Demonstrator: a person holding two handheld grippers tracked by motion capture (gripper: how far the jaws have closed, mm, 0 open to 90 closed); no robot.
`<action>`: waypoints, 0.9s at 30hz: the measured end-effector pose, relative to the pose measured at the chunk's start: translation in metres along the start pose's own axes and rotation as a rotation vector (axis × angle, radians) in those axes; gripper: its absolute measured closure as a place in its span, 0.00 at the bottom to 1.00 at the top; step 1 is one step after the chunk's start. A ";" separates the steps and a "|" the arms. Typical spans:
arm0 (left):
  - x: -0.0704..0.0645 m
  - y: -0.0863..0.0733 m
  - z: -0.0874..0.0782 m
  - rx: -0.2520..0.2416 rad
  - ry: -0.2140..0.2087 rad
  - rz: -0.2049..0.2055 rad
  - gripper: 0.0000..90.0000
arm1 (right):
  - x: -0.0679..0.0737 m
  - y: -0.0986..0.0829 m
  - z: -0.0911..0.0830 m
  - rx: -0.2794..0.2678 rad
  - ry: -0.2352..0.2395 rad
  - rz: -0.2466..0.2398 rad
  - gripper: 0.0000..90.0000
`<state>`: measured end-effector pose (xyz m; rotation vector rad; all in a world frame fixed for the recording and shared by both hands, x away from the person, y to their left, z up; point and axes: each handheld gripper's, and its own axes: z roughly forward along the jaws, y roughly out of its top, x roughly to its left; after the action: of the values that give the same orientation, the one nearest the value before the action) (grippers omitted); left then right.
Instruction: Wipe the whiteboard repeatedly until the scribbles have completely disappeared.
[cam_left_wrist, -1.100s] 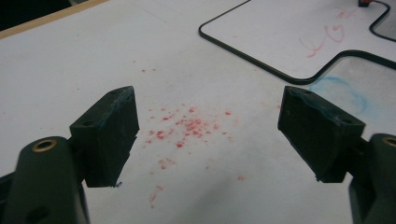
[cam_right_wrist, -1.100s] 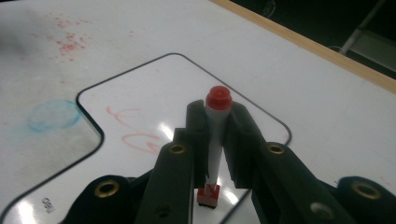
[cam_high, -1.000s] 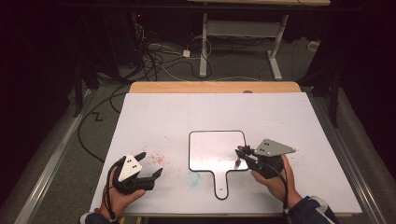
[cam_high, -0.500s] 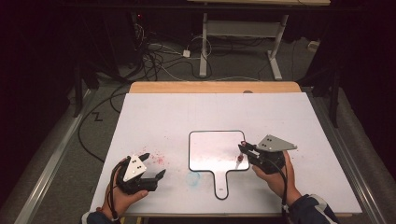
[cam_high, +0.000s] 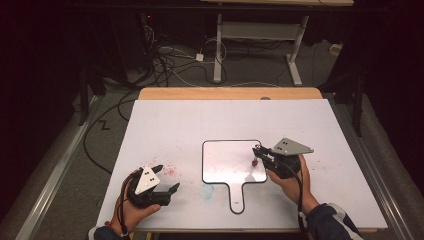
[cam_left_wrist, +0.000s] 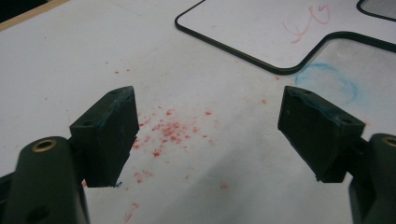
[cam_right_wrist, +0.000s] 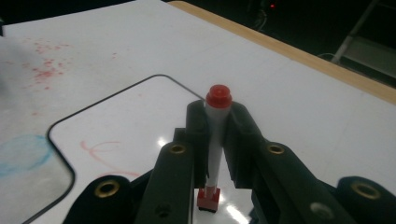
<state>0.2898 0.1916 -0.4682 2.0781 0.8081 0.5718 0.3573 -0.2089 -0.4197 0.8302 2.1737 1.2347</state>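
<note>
Right gripper view: right gripper (cam_right_wrist: 215, 135) clamps red marker (cam_right_wrist: 216, 140) over whiteboard (cam_right_wrist: 140, 121)

dim room, dark surroundings, white table (cam_high: 200, 125) lit from above; small glare spots on whiteboard (cam_right_wrist: 140, 135), soft grainy focus

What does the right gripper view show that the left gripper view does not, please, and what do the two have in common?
Right gripper view alone: the right gripper shut on a red-capped marker, and the table's wooden edge.
Left gripper view alone: the left gripper open and holding nothing above the red specks.
Both: the small whiteboard with its red scribble, and the blue smear beside it.
</note>
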 end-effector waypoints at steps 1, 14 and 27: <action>0.000 0.000 0.000 0.001 0.000 -0.002 0.21 | 0.003 0.000 0.000 -0.004 0.033 0.013 0.90; -0.001 0.000 0.000 0.000 -0.009 -0.004 0.21 | 0.024 0.006 0.000 0.026 0.015 -0.053 0.90; -0.001 0.000 0.000 0.001 -0.015 0.007 0.21 | 0.061 0.014 0.016 -0.008 0.164 0.002 0.90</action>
<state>0.2892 0.1909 -0.4679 2.0844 0.7929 0.5589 0.3299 -0.1507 -0.4224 0.7508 2.2943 1.3538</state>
